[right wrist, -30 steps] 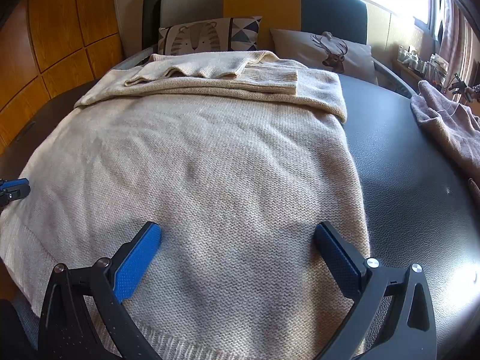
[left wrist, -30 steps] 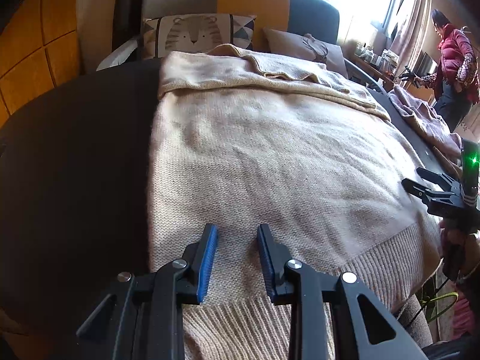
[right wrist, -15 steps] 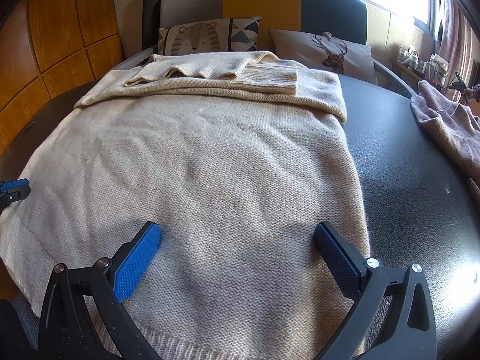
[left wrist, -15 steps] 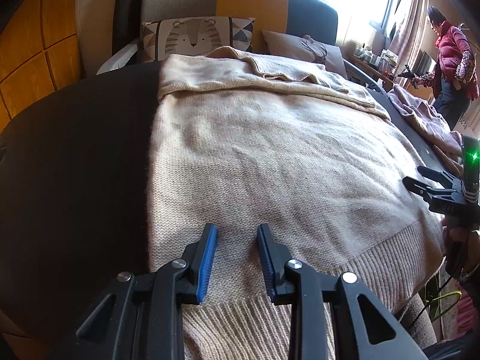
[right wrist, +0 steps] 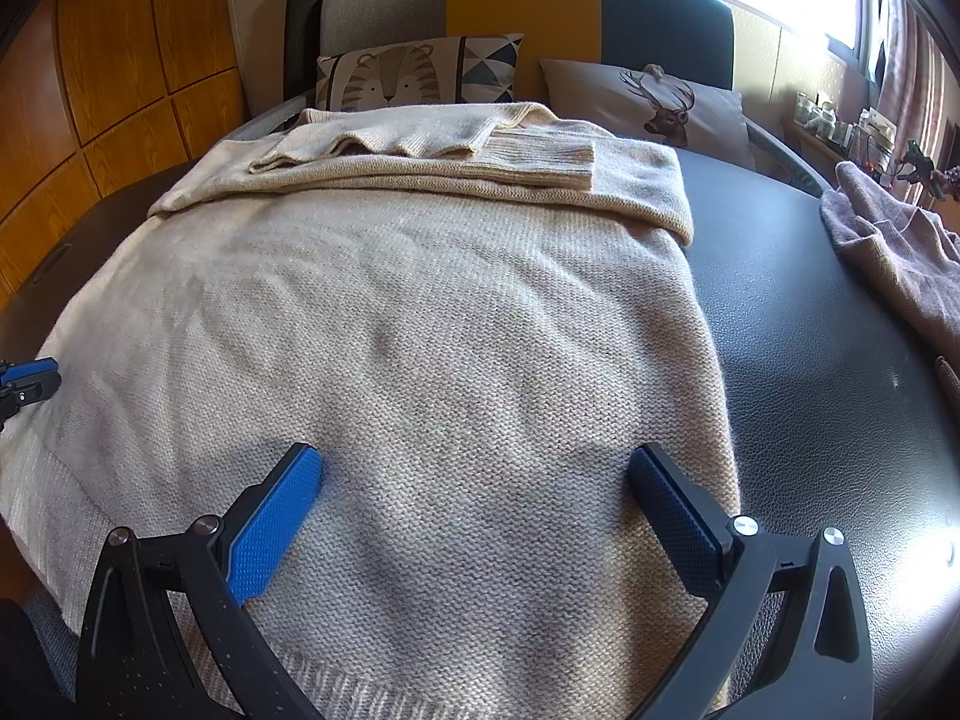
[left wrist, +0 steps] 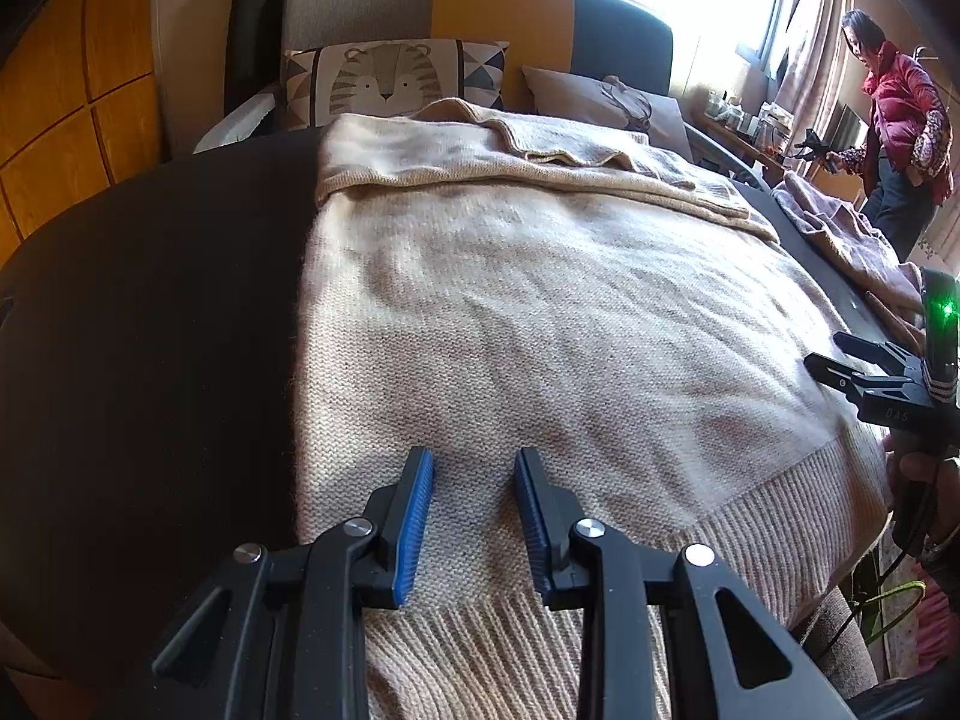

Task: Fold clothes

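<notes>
- Sweater [right wrist: 396,360]: a big cream knitted one; it lies flat on the dark table [right wrist: 798,324]; its sleeves are already folded across the top, at 12 o'clock, near the pillows [right wrist: 420,69].
- Its long way runs from 6 o'clock, by the tools, up to 12 o'clock; the ribbed hem [left wrist: 528,636] is the end nearest to both tools.
- Left tool [left wrist: 474,501]: its jaws stand a little apart, with nothing pinched between them; it hangs just over the knit, close above the hem, near the sweater's left edge; I cannot tell if the tips touch the wool.
- Right tool [right wrist: 474,492]: its jaws are spread wide and hold nothing; it hangs over the sweater near the right edge; the hem is just under it at 6 o'clock.
- Each tool is near its own bottom corner; so both look about the same way from the hem; neither has to reach far.
- My guess for the next move: both tools dip to 6 o'clock, pinch the hem, and carry it up to 12 o'clock, so the bottom lands on the folded sleeves.
- A second, pinkish cloth [right wrist: 900,258] waits at 3 o'clock on the table, well apart from the sweater.
- A person in a red jacket [left wrist: 906,120] stands far off at 2 o'clock in the left view.
</notes>
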### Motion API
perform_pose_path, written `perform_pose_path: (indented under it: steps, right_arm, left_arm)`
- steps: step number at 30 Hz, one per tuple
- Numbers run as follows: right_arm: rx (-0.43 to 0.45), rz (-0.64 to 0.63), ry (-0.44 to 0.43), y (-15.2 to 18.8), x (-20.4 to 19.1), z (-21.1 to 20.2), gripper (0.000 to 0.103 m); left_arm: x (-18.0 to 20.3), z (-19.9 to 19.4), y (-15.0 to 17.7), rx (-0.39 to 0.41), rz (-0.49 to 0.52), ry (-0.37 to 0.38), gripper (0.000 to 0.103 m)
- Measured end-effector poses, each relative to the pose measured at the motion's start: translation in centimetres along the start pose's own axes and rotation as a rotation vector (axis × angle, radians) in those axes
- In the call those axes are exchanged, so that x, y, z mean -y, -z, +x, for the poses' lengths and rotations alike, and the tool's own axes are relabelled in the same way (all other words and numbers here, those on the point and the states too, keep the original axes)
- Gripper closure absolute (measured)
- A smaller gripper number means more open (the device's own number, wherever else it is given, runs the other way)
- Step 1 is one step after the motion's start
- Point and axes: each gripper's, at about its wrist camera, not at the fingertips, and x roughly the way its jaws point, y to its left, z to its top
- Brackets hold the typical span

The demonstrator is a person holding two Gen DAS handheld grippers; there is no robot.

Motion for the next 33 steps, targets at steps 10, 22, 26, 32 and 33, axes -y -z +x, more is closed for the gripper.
perform_pose_path:
  steps: [10,22,26,32,33]
  right_arm:
    - [0.001,0.000,0.000,0.04,0.01,0.00,0.000]
    - [0.002,-0.002,0.001,-0.03,-0.01,-0.01,0.000]
    - [0.003,-0.002,0.001,-0.02,-0.07,-0.07,0.000]
    - [0.003,-0.004,0.000,0.00,0.03,-0.07,0.000]
    - [0.003,-0.004,-0.001,0.01,0.04,-0.07,0.000]
  left_arm:
    - [0.03,-0.07,0.15,0.008,-0.001,0.002,0.074]
    - [-0.01,-0.15,0.31,0.018,-0.001,0.007,0.074]
    - [-0.01,-0.16,0.31,0.019,0.000,0.008,0.074]
    - [0.08,-0.19,0.39,0.022,0.001,0.006,0.074]
    - [0.08,-0.18,0.40,0.022,0.001,0.006,0.074]
